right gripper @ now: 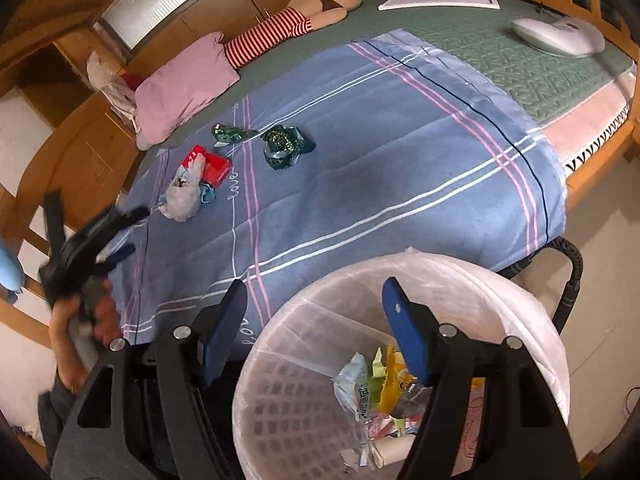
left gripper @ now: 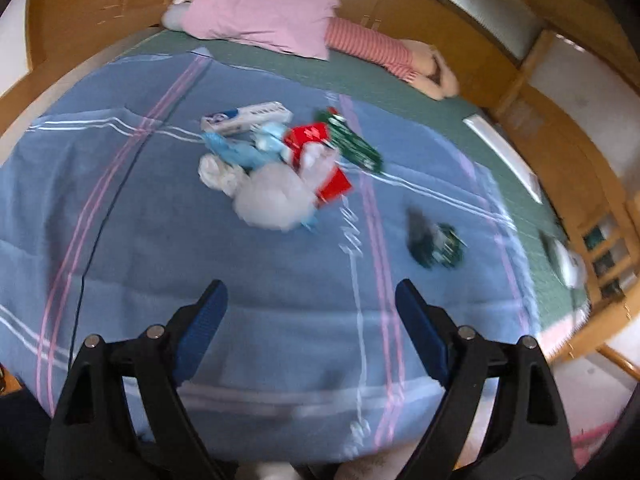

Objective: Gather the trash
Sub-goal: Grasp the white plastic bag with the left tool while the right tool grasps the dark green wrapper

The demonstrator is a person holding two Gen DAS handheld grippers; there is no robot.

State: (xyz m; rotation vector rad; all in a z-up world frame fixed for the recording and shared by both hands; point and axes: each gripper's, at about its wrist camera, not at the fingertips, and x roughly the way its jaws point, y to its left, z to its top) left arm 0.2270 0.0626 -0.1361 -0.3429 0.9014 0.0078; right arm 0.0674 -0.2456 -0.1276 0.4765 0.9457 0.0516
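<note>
A pile of trash [left gripper: 276, 160] lies on the blue bedspread: a white plastic bag, blue wrappers, a red packet, a white box and a green wrapper. A crumpled green wrapper [left gripper: 434, 240] lies apart to its right. My left gripper [left gripper: 312, 304] is open and empty, above the bedspread short of the pile. In the right wrist view my right gripper [right gripper: 314, 304] is open and empty over the rim of a white lined bin [right gripper: 500, 292] holding several wrappers [right gripper: 376, 392]. The pile [right gripper: 192, 184], two green wrappers [right gripper: 286, 142] and the left gripper [right gripper: 120, 256] show there too.
A pink pillow [left gripper: 260, 8] and a striped plush doll [left gripper: 384, 52] lie at the head of the bed. A white flat device [right gripper: 560, 34] and a white board [right gripper: 440, 0] lie on the green mat. Wooden cabinets surround the bed. A black hose [right gripper: 572, 276] curves behind the bin.
</note>
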